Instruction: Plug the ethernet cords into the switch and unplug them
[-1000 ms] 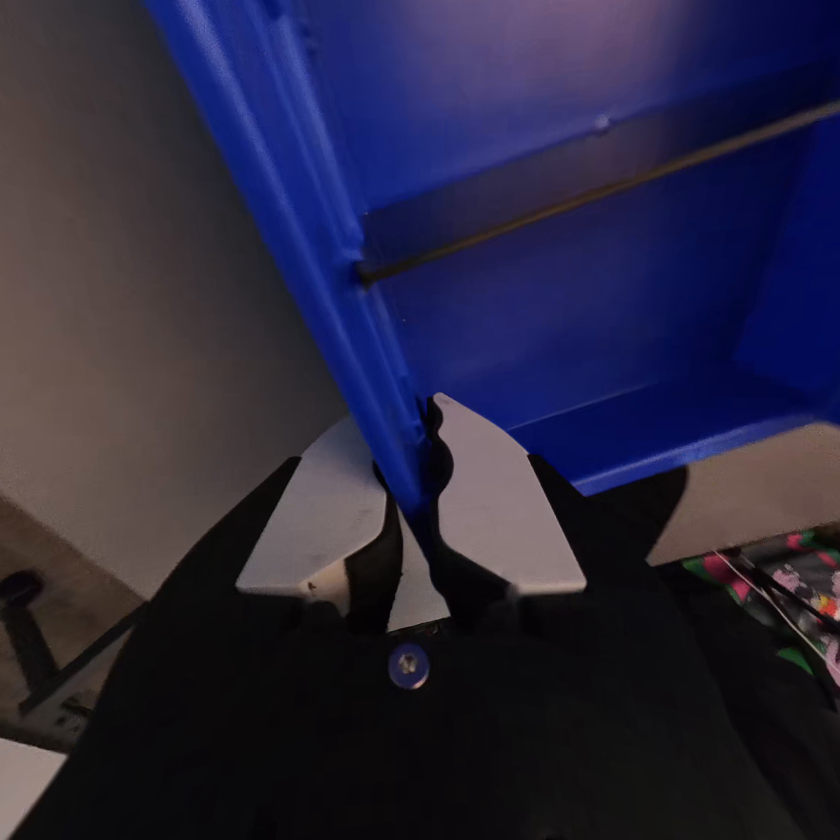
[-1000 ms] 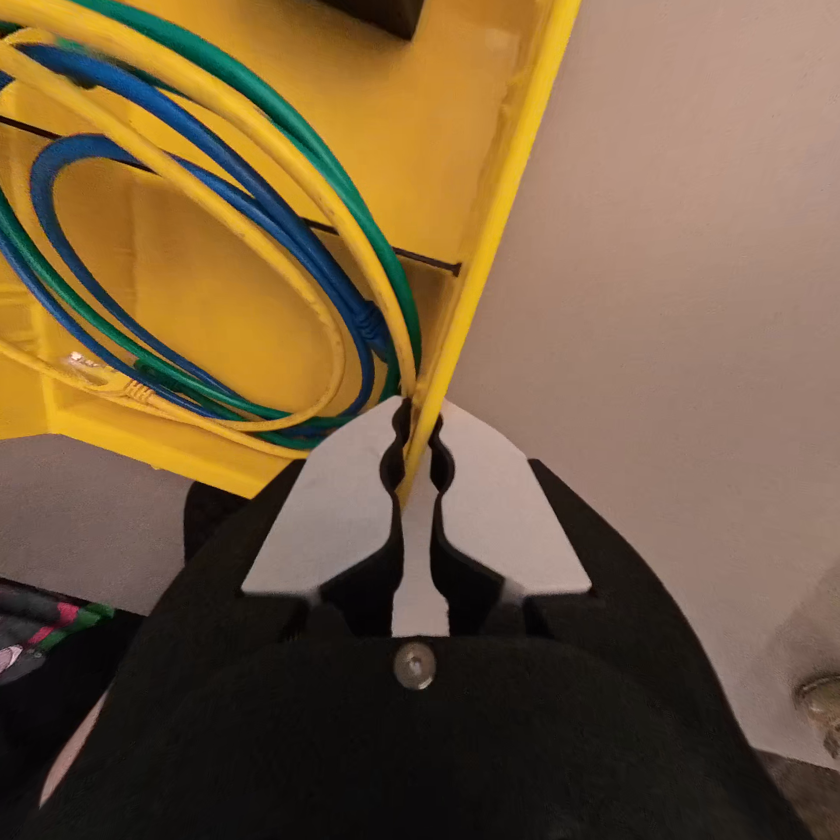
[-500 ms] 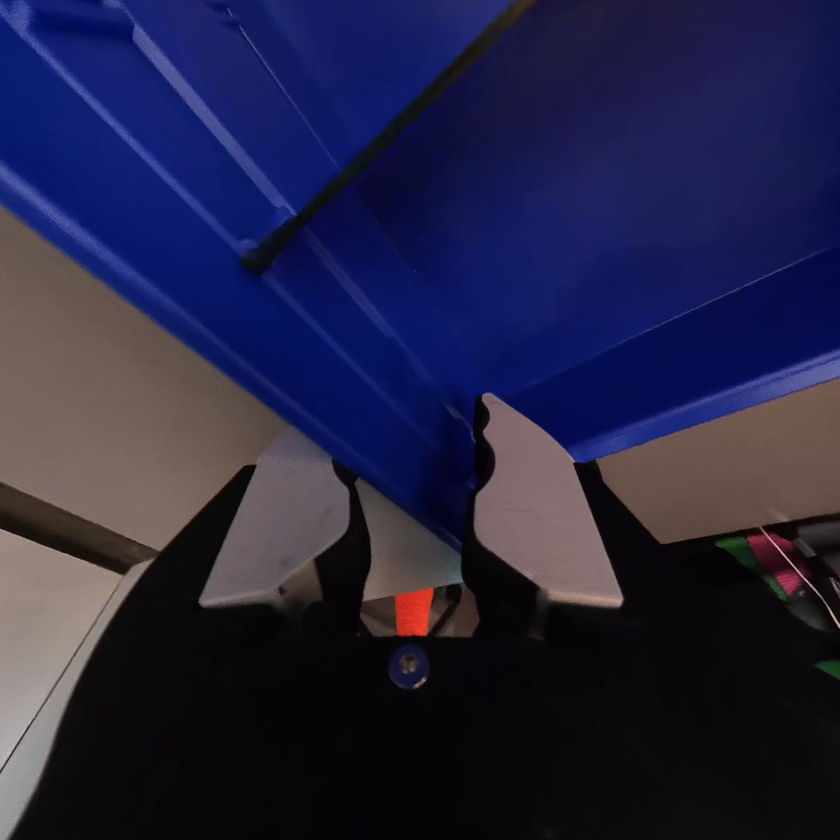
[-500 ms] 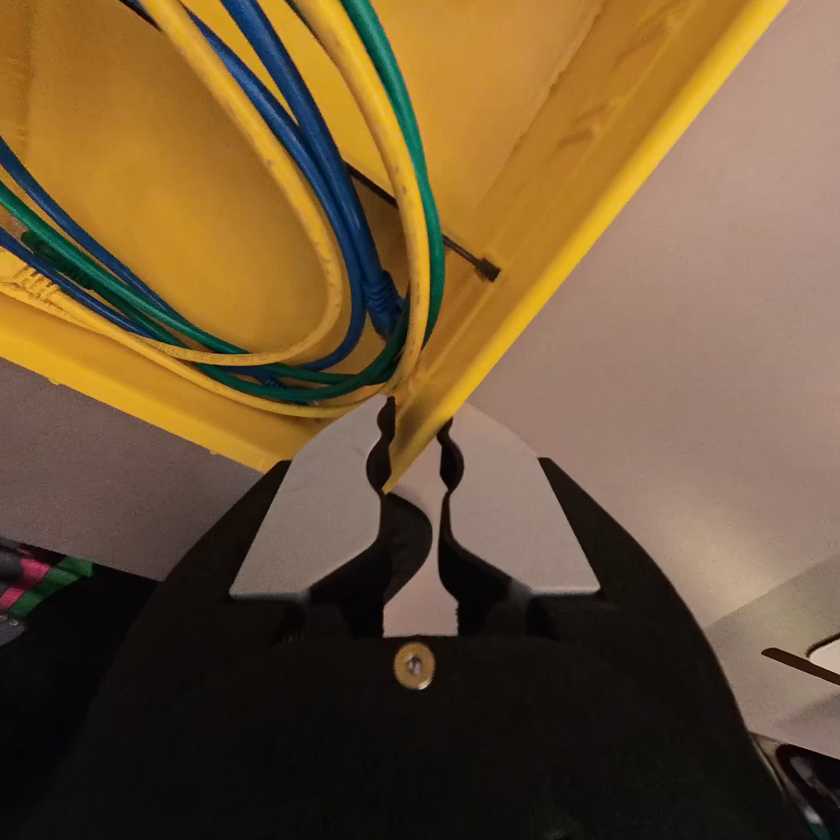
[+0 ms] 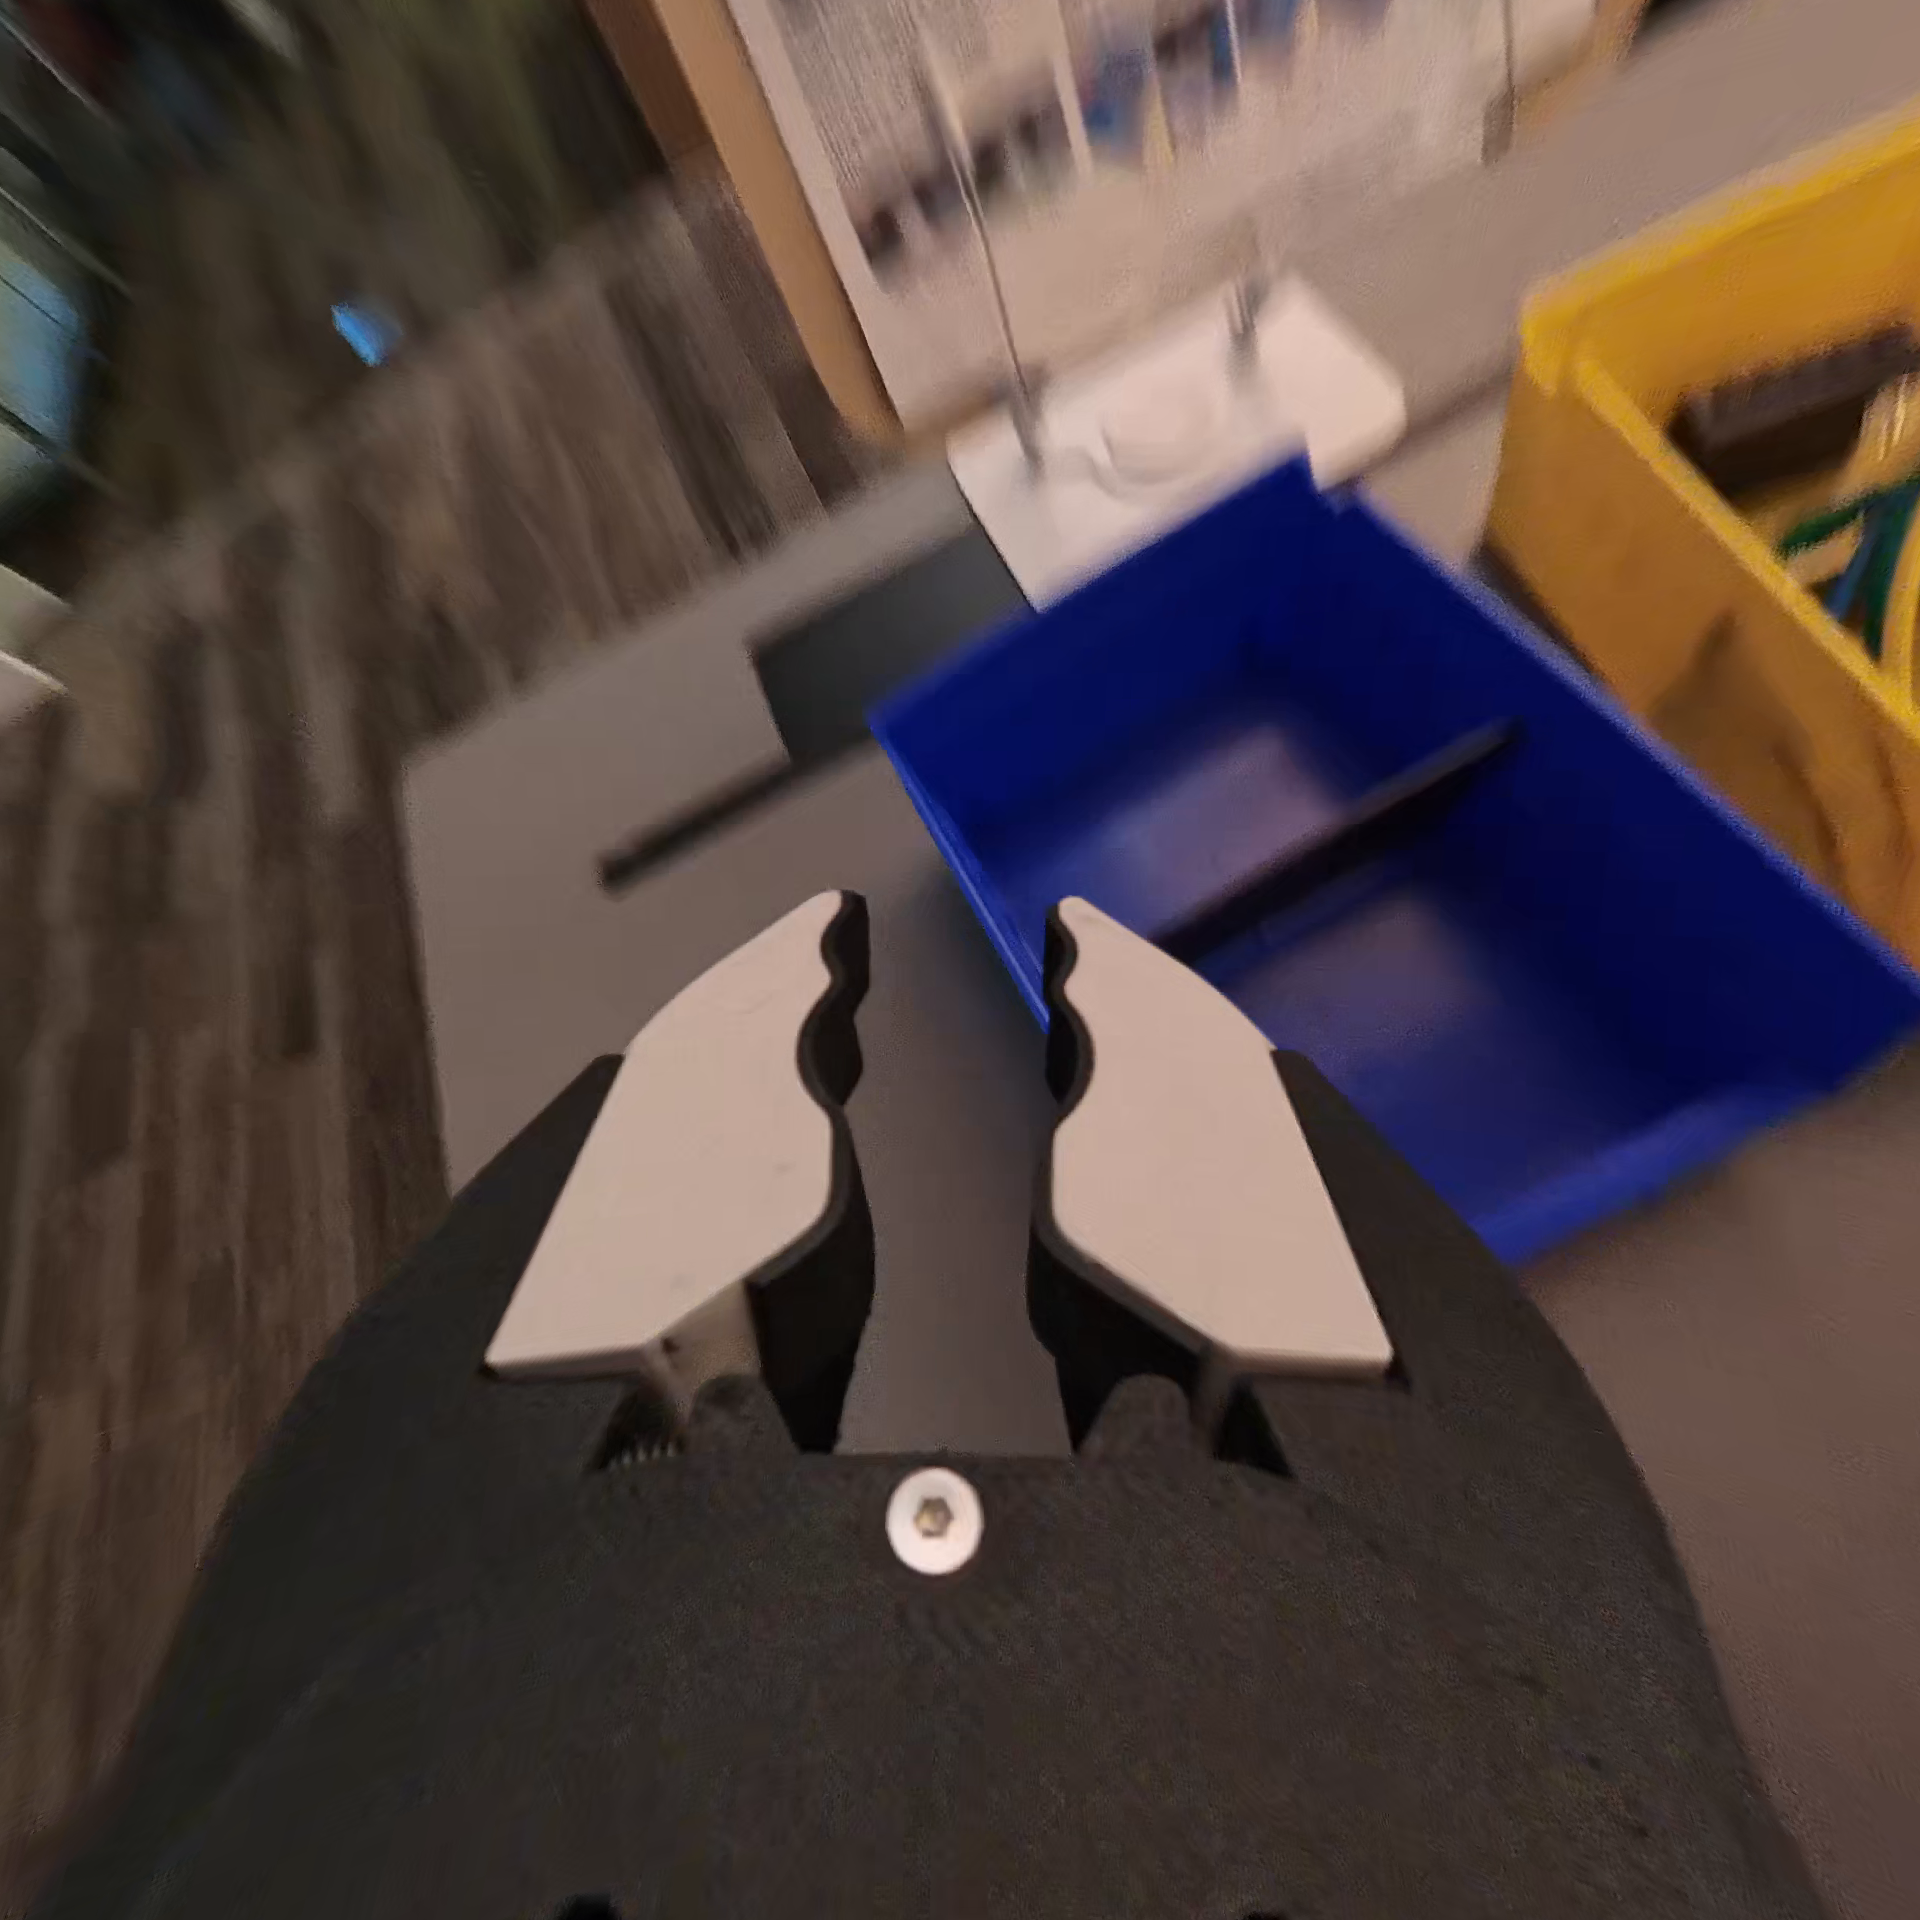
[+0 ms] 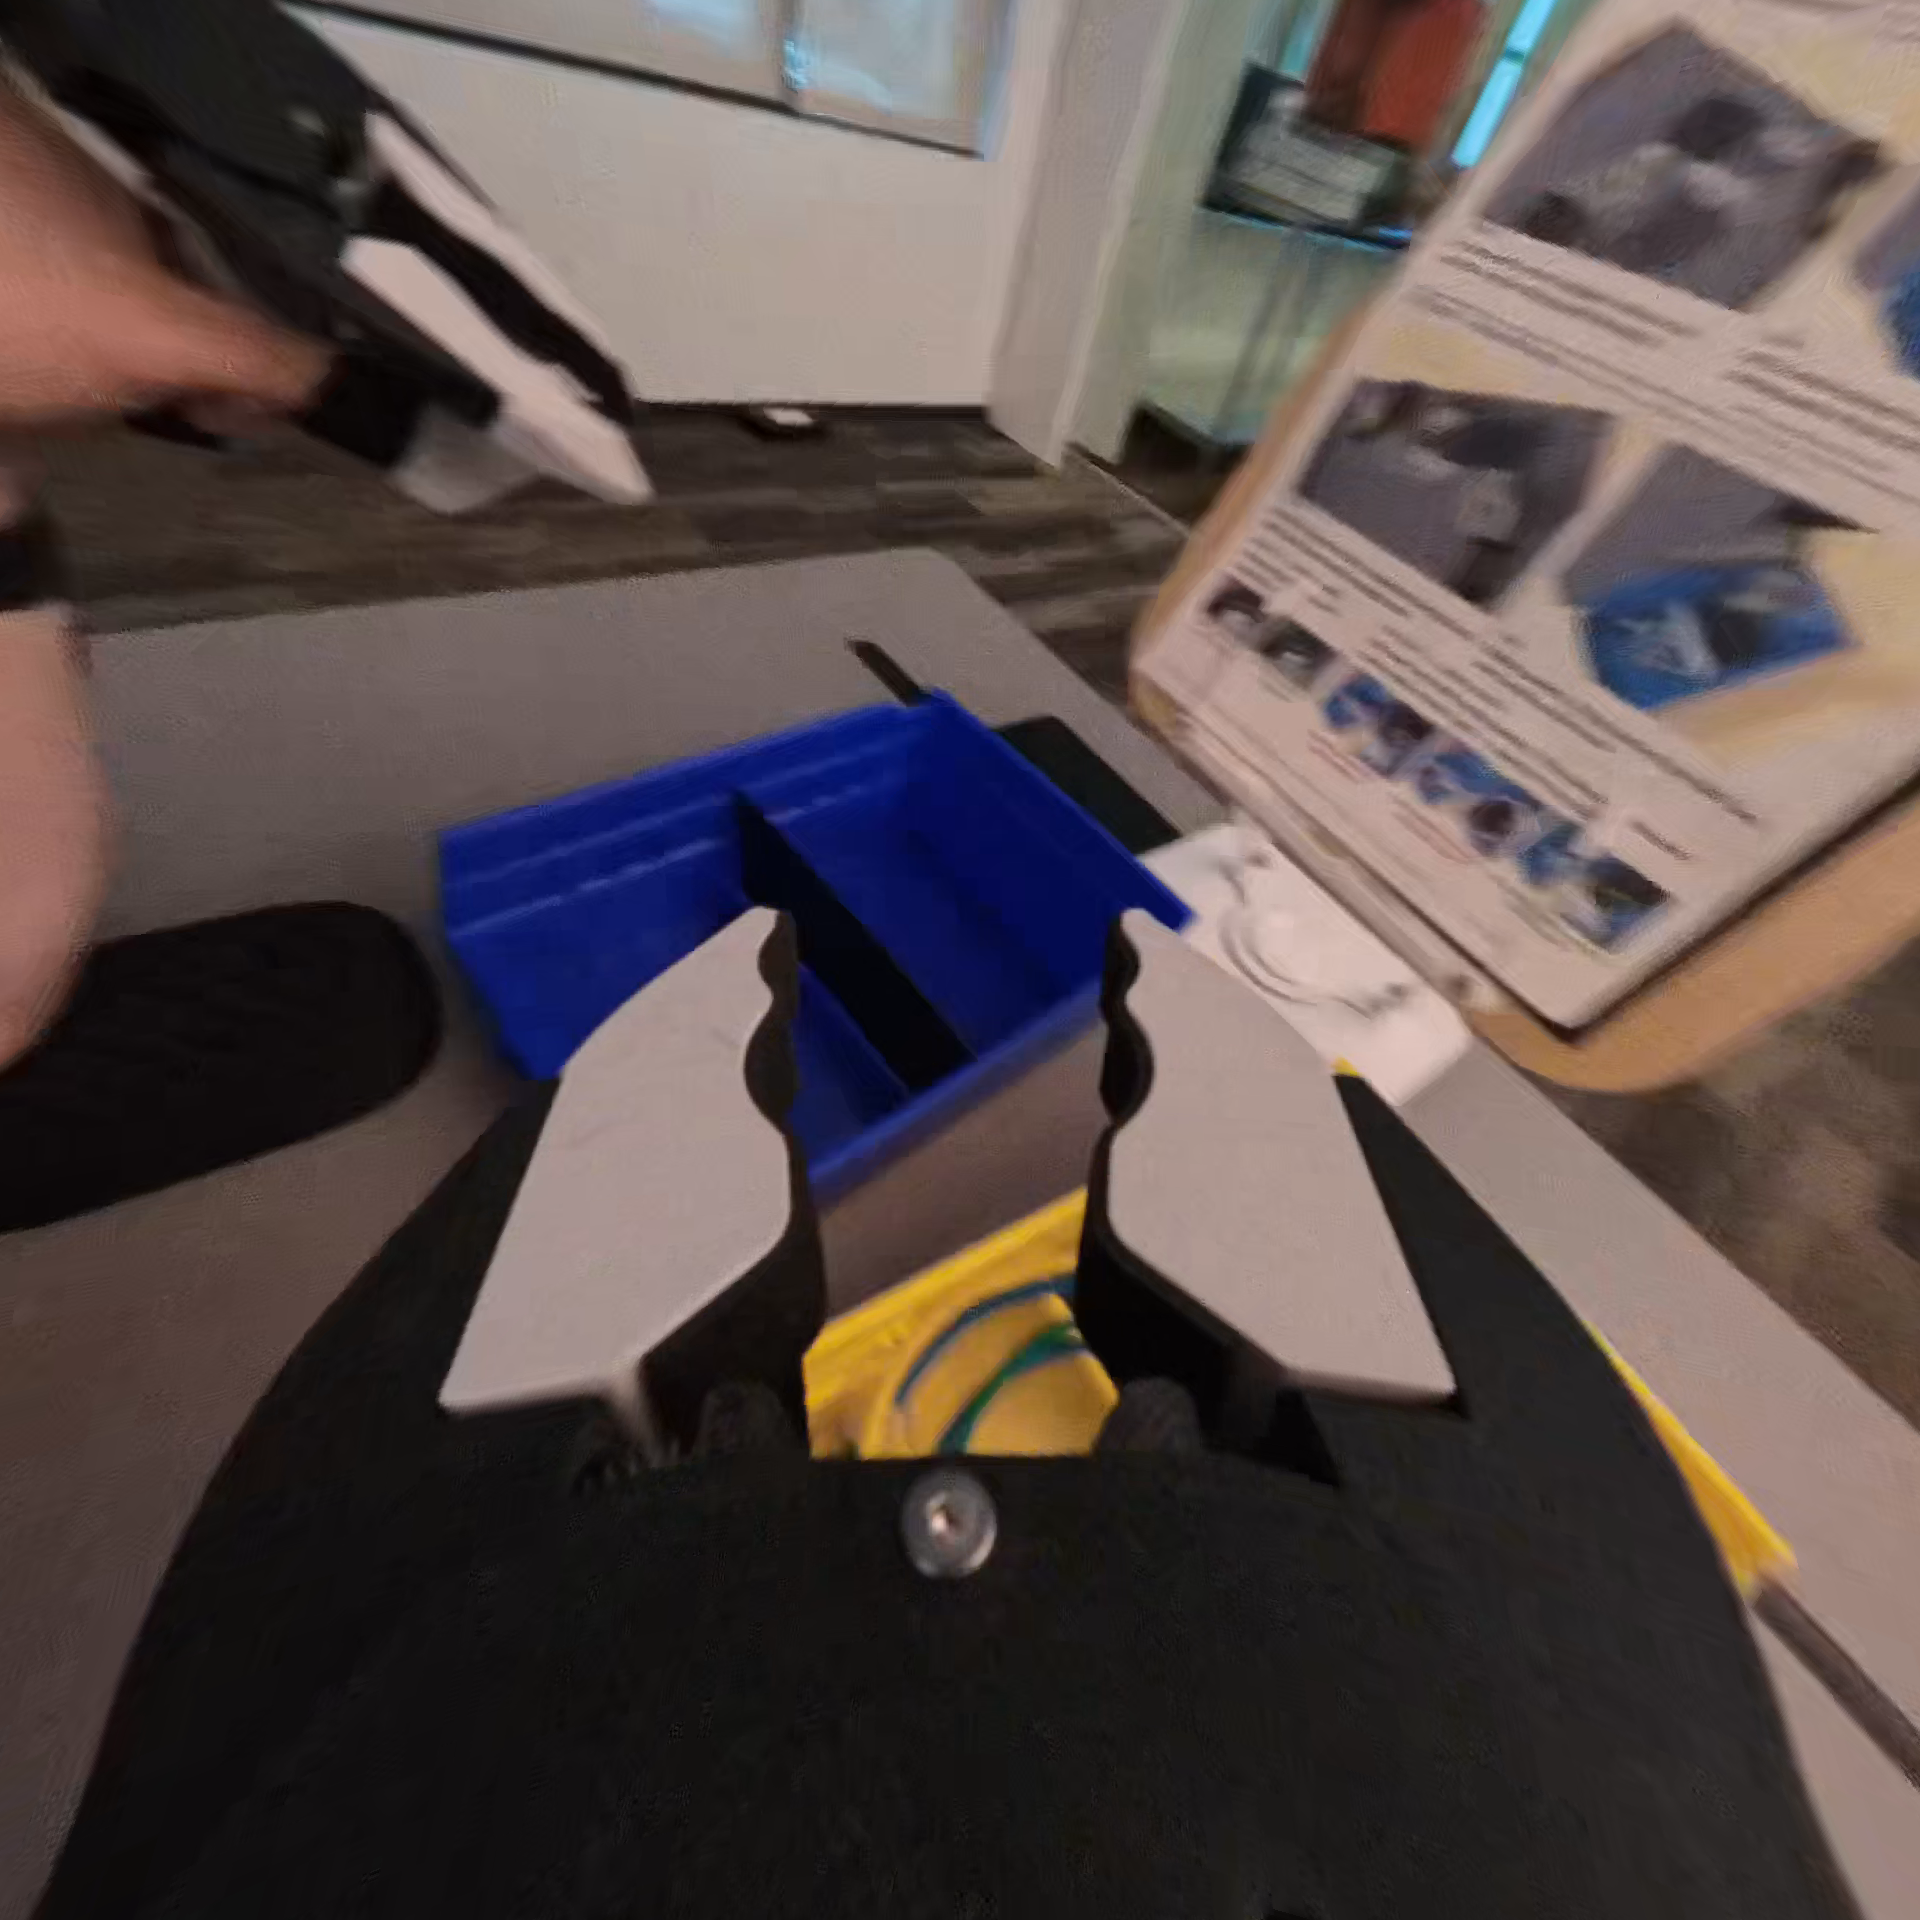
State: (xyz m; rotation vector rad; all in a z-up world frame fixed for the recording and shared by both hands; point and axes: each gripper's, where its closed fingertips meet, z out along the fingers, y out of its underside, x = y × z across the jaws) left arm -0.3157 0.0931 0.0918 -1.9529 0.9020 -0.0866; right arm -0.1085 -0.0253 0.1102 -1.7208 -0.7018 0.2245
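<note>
My left gripper (image 5: 956, 914) is open and empty above the grey table (image 5: 644, 1039), just left of an empty blue bin (image 5: 1403, 883) with a dark divider. A yellow bin (image 5: 1621, 582) at the right holds coiled blue, green and yellow ethernet cords (image 5: 1860, 551) and a dark object that is too blurred to name. My right gripper (image 6: 945, 935) is open and empty above the yellow bin (image 6: 966, 1382), where cords (image 6: 987, 1340) show between its fingers. The blue bin (image 6: 623, 883) lies beyond it. The left gripper (image 6: 582, 436) shows blurred at the top left, held by a hand (image 6: 104, 312).
A white stand base (image 5: 1174, 436) and a black pad (image 5: 883, 665) lie behind the blue bin. A poster board (image 6: 1558, 520) leans at the right of the table. A black rounded shape (image 6: 208, 1039) lies at the left. The table edge (image 5: 416, 935) drops to the carpet. Across from one pair of fingers to the other is roughly 25 centimetres.
Both grippers were clamped on bin walls, left on blue, right on yellow. Both have let go, opened and drawn back. The bins now stand on the table.
</note>
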